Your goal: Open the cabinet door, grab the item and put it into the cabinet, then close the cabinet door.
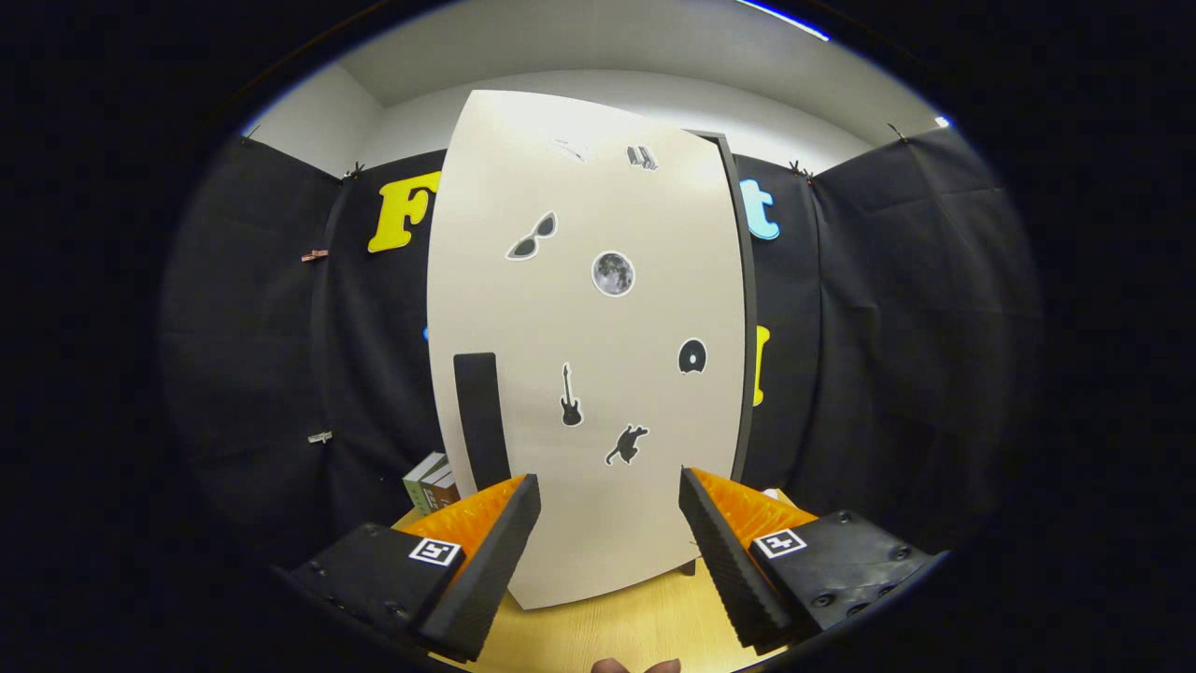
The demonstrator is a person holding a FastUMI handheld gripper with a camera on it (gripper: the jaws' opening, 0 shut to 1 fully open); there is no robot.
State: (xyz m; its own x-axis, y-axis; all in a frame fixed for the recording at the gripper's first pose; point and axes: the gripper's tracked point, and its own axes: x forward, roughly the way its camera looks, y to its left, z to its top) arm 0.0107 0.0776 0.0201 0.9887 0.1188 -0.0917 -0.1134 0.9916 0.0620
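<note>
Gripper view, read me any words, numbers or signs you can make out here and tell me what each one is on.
No readable words or numbers.
Cabinet door: picture stickers alone, no text.
Gripper, fingers open: square coded markers, no words.
Box beside the door's dark handle: any print too small to read.

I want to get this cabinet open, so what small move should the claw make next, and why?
Probably shift the claw sideways toward the dark handle on the cabinet door. The door looks closed, the fingers are spread open facing its bare panel, and the handle sits just beyond the left finger, not between them.
</note>
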